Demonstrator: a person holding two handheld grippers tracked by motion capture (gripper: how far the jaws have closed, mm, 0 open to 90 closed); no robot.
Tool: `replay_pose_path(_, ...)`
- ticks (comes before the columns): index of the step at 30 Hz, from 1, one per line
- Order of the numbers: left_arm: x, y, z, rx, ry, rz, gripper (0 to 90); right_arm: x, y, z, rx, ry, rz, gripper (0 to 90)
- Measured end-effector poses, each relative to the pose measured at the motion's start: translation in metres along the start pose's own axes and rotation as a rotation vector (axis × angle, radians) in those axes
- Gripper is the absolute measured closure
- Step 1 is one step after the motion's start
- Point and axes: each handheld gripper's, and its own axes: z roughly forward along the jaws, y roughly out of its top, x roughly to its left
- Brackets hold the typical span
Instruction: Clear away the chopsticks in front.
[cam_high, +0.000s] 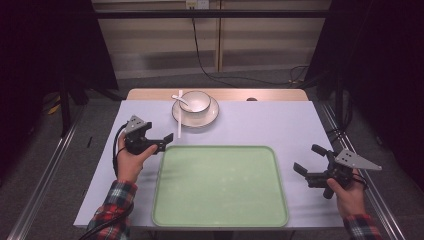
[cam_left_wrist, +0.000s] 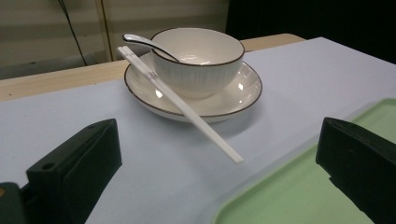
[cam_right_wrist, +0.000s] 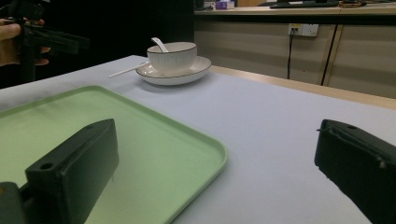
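**Both grippers empty, tableware waiting beyond the tray**

Nearest the high camera, two plaid sleeves come in from below, each hand holding a gripper over the pale-covered surface (cam_high: 300, 125). Between them lies a green tray (cam_high: 220, 186) with nothing on it. At the tray's right edge hangs the right gripper (cam_high: 307, 159), its jaws spread wide and holding nothing; in its own view the tray's near corner sits between them. At the tray's far left corner is the left gripper (cam_high: 166, 140), jaws likewise spread and empty, aimed toward the back of the surface.

Just beyond the left gripper is a white chopstick (cam_left_wrist: 180, 101), its far part resting on the rim of a saucer (cam_left_wrist: 243, 91) and its near tip reaching out toward the tray, apparently just clear of the cloth. On the saucer stands a white bowl (cam_left_wrist: 198, 60) with a dark rim, and a spoon (cam_left_wrist: 140, 41) lies in it, handle out over the bowl's left edge in the left gripper view.

By my reading this is the approach step: nothing is gripped yet, and the tableware looks meant for the tray. The left gripper is closest to the chopstick, so the next move would likely be to ease forward, straddle the slim stick with the jaws across its length, and close gently so it does not roll or slip off the saucer
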Motion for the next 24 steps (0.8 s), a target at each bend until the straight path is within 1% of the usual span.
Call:
replay_pose_path(2, 0.005, 0.004, 0.009, 0.021, 0.019, -0.020, 0.0, 0.001, 0.000, 0.000, 0.008, 0.011, 0.003, 0.0)
replay_pose_path(3, 0.006, 0.005, 0.011, 0.027, 0.028, -0.019, 0.0, 0.001, 0.000, 0.000, 0.009, 0.013, 0.002, 0.0)
replay_pose_path(4, 0.006, 0.005, 0.011, 0.027, 0.028, -0.019, 0.0, 0.001, 0.000, 0.000, 0.009, 0.013, 0.002, 0.0)
replay_pose_path(5, 0.008, 0.008, 0.017, 0.035, 0.049, -0.025, 0.0, 0.001, 0.000, 0.000, 0.010, 0.011, 0.002, 0.0)
replay_pose_path(7, 0.009, 0.009, 0.019, 0.042, 0.046, -0.024, 0.0, 0.001, 0.000, 0.001, 0.014, 0.013, -0.002, 0.0)
replay_pose_path(8, 0.011, 0.012, 0.024, 0.039, 0.064, -0.032, 0.0, 0.001, 0.000, 0.001, 0.014, 0.013, -0.001, 0.0)
replay_pose_path(11, 0.013, 0.014, 0.028, 0.042, 0.067, -0.033, 0.0, 0.001, 0.000, 0.001, 0.016, 0.014, -0.002, 0.0)
replay_pose_path(12, 0.014, 0.015, 0.032, 0.051, 0.079, -0.039, 0.0, 0.001, 0.000, 0.001, 0.016, 0.014, -0.001, 0.0)
replay_pose_path(14, 0.014, 0.015, 0.035, 0.056, 0.084, -0.040, 0.0, 0.001, 0.000, 0.001, 0.016, 0.013, 0.003, 0.0)
replay_pose_path(15, 0.016, 0.015, 0.040, 0.067, 0.092, -0.042, 0.1, 0.001, 0.000, 0.001, 0.015, 0.010, 0.006, 0.0)
replay_pose_path(16, 0.016, 0.015, 0.040, 0.067, 0.092, -0.042, 0.0, 0.001, 0.000, 0.001, 0.017, 0.011, 0.007, 0.0)
replay_pose_path(17, 0.017, 0.015, 0.044, 0.075, 0.106, -0.048, 0.0, 0.000, 0.000, 0.001, 0.017, 0.016, -0.002, 0.0)
replay_pose_path(18, 0.018, 0.015, 0.046, 0.079, 0.111, -0.051, 0.0, 0.000, 0.000, 0.001, 0.018, 0.017, -0.004, 0.0)
replay_pose_path(22, 0.020, 0.016, 0.052, 0.085, 0.121, -0.056, 0.0, 0.000, 0.000, 0.002, 0.017, 0.017, -0.003, 0.0)
replay_pose_path(23, 0.022, 0.017, 0.056, 0.095, 0.139, -0.062, 0.0, 0.000, 0.000, 0.002, 0.019, 0.014, -0.005, 0.0)
replay_pose_path(24, 0.022, 0.017, 0.056, 0.095, 0.139, -0.062, 0.1, 0.000, 0.000, 0.002, 0.019, 0.014, -0.005, 0.0)
